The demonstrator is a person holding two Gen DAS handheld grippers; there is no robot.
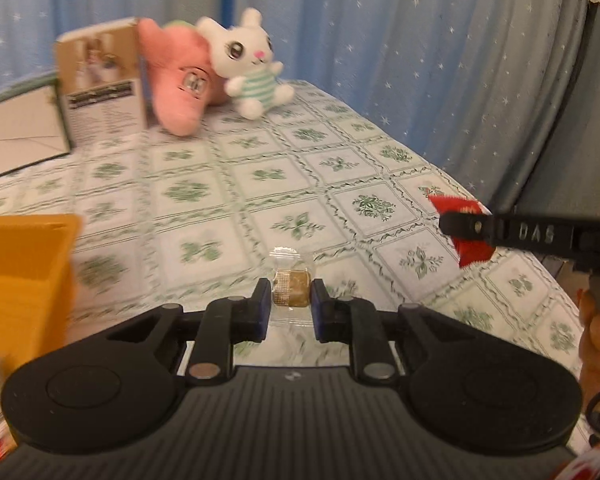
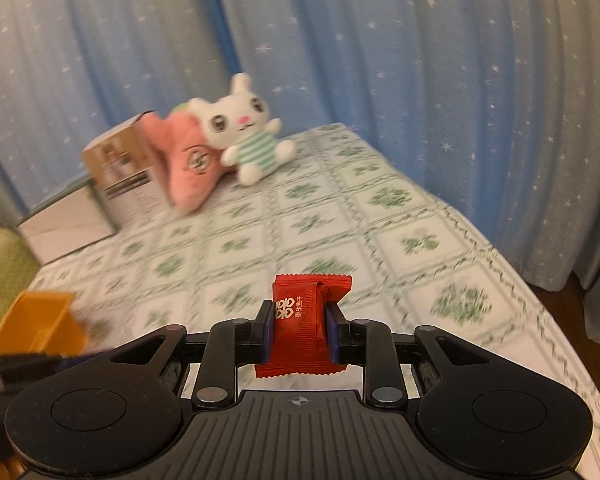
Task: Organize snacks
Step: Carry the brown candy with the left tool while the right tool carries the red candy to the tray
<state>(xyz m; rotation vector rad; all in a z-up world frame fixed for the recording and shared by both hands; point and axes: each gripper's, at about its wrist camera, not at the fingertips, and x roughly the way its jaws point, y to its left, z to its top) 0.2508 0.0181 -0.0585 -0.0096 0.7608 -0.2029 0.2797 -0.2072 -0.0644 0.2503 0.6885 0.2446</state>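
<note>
Two snacks are held above the table: the left claw pinches a clear-wrapped candy by its firm block, the right claw a red packet midway; both look light, crinkly, slippery at the edges

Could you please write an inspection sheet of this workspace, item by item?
Surface: table under a white cloth with green flower print.
Job's things: clear-wrapped brown snack; red snack packet; orange bin at the left.
Clutter: white rabbit plush, pink plush, printed box.
Grippers: left gripper shut on the clear-wrapped snack; right gripper shut on the red packet.
Cables: nothing seen.
Surroundings: blue star-print curtain.
</note>
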